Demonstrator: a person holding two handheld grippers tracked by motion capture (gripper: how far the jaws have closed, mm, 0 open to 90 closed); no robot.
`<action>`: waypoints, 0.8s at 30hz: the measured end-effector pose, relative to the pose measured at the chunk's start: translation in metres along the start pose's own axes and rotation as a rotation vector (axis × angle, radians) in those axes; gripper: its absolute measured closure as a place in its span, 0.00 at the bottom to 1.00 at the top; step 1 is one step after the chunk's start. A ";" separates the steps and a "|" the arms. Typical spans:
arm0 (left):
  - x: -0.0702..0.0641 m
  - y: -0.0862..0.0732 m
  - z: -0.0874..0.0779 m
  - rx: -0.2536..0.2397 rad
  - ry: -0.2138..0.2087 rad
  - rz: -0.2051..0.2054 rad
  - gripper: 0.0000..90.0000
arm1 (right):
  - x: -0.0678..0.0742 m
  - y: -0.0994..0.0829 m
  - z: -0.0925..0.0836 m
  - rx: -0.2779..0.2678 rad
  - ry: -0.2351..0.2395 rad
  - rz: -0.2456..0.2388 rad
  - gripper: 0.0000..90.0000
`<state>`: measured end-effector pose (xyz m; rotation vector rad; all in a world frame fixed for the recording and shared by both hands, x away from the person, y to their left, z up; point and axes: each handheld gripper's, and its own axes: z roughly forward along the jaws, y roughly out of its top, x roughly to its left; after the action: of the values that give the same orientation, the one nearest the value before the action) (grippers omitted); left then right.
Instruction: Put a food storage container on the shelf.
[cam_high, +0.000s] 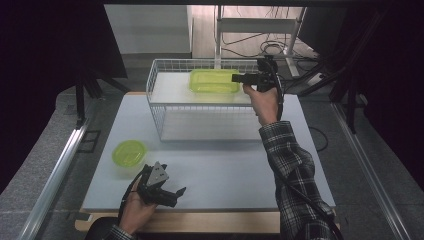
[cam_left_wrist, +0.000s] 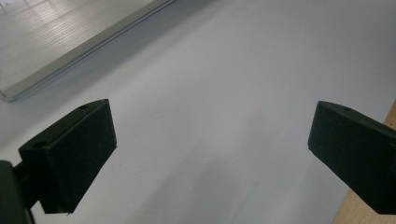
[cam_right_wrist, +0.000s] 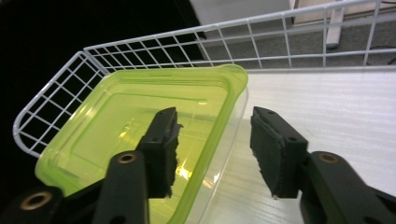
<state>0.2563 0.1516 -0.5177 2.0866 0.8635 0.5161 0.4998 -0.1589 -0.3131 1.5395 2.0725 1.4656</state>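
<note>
Nearest the camera, at the desk's front edge: left hand-held gripper (cam_high: 176, 194) in the person's left hand (cam_high: 134, 210), low over the white desk (cam_high: 225, 170), grey three-cornered plate on top. Jaws spread wide in the left gripper view, nothing between them, only bare desk surface below and a strip of wooden edge at the right.

Just beyond and to the left: round green tub (cam_high: 129, 152) with its lid on, standing on the desk, apart from the left gripper.

Farther back, at mid desk: white wire rack (cam_high: 200, 107) with an upper shelf. On that shelf, toward the right: rectangular green container (cam_high: 214, 80), translucent, lying flat with the open side up.

At the container's right end: right hand-held gripper (cam_high: 239, 78), held up by the right hand (cam_high: 262, 102), plaid sleeve (cam_high: 292, 170) running down to the bottom of the high view. Jaws partly open in the right gripper view, straddling the container's (cam_right_wrist: 140, 135) near wall: one jaw inside the tub, the other outside over the white shelf board. Gap visible between the outer jaw and the wall, so not clamped; contact of the inner jaw with the plastic cannot be told. Wire rim of the rack (cam_right_wrist: 60, 93) curving round the container's far side.
</note>
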 end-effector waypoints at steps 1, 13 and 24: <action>0.000 0.000 -0.001 -0.001 0.008 -0.002 0.01 | 0.000 0.000 -0.002 -0.004 0.008 -0.002 0.54; 0.005 -0.001 -0.002 -0.031 0.007 -0.048 0.01 | 0.003 -0.006 -0.021 0.002 0.066 -0.093 0.32; 0.005 -0.001 -0.001 -0.045 -0.007 -0.050 0.01 | 0.013 -0.020 -0.038 -0.013 0.087 -0.220 0.15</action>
<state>0.2584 0.1558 -0.5170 2.0195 0.8902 0.4971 0.4572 -0.1704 -0.3047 1.2173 2.1939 1.4846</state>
